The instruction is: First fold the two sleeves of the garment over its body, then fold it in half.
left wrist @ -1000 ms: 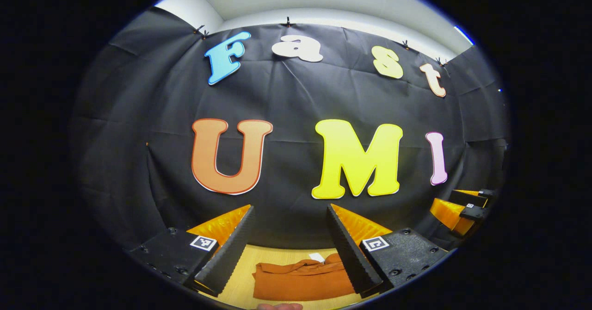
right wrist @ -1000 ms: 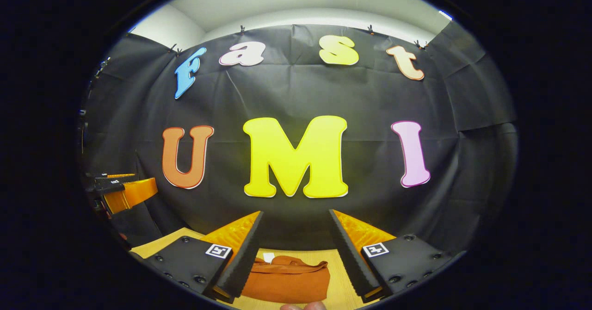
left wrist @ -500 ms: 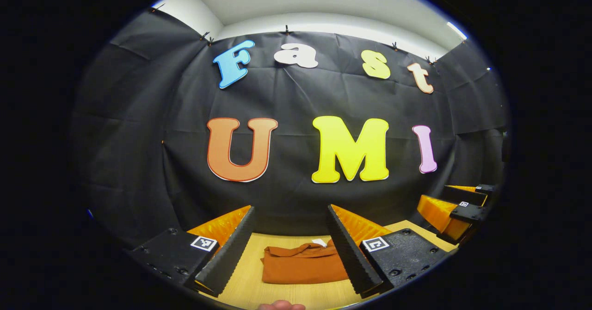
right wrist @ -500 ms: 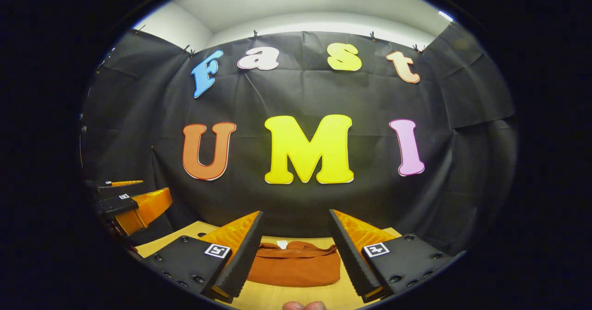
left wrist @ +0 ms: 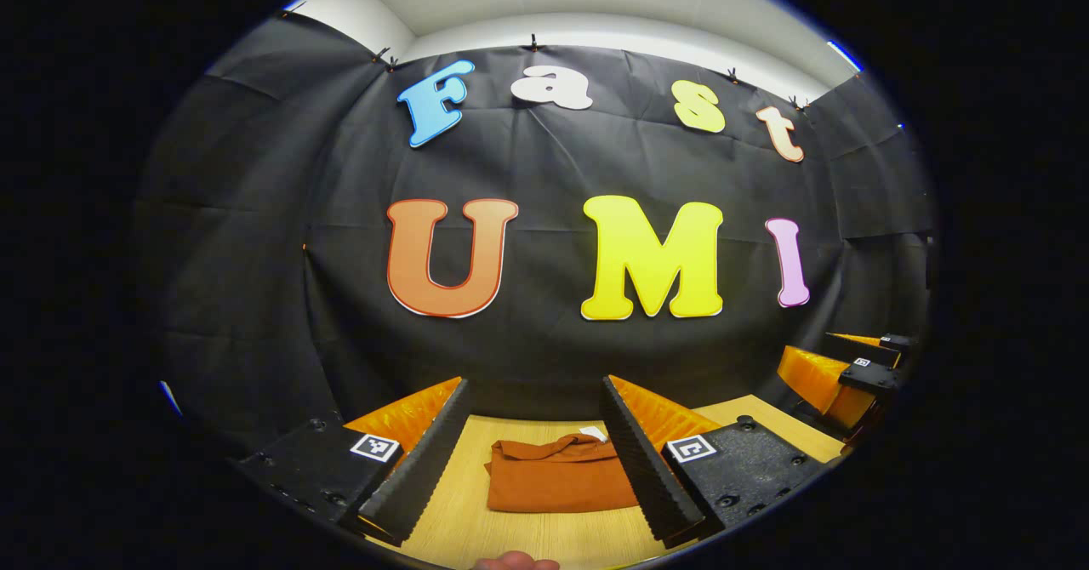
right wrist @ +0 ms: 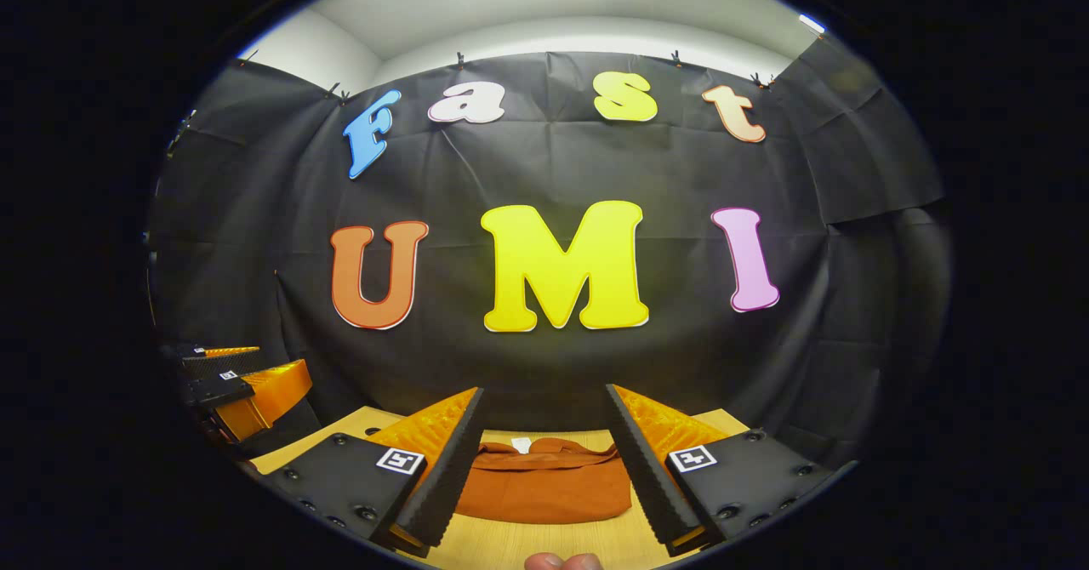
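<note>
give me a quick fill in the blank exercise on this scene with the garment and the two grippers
1. The folded garment lies on a ____ table.
2. Both the left gripper and the right gripper have their jaws ____, gripping nothing.
3. The garment's colour is ____.
4. A small white ____ shows at the garment's far edge.

Missing words: wooden; open; orange-brown; tag
</note>
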The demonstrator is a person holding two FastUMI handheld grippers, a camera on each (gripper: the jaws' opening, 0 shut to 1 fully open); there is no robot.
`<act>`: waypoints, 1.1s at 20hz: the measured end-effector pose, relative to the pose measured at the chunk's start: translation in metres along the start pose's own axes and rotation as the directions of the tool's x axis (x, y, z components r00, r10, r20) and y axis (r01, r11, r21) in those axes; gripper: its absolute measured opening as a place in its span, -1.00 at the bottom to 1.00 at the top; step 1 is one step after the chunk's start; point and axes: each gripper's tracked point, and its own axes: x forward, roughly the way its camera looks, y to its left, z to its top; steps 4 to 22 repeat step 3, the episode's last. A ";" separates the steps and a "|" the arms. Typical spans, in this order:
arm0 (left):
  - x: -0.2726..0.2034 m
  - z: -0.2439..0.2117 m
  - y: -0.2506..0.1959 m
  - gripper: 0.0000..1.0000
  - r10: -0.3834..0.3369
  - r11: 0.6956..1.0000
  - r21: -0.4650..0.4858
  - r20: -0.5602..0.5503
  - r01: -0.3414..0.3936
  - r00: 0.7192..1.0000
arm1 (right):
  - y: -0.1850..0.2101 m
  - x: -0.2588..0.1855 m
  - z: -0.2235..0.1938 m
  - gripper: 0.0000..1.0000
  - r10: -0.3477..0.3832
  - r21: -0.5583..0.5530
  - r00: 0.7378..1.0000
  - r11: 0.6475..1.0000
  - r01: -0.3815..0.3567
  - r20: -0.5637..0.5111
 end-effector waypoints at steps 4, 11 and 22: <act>-0.001 -0.004 0.000 0.96 0.001 1.000 -0.004 -0.010 -0.001 1.000 | -0.001 0.000 0.000 0.76 -0.002 -0.006 1.000 1.000 0.002 0.007; -0.001 -0.004 0.000 0.96 0.001 1.000 -0.004 -0.010 -0.001 1.000 | -0.001 0.000 0.000 0.76 -0.002 -0.006 1.000 1.000 0.002 0.007; -0.001 -0.004 0.000 0.96 0.001 1.000 -0.004 -0.010 -0.001 1.000 | -0.001 0.000 0.000 0.76 -0.002 -0.006 1.000 1.000 0.002 0.007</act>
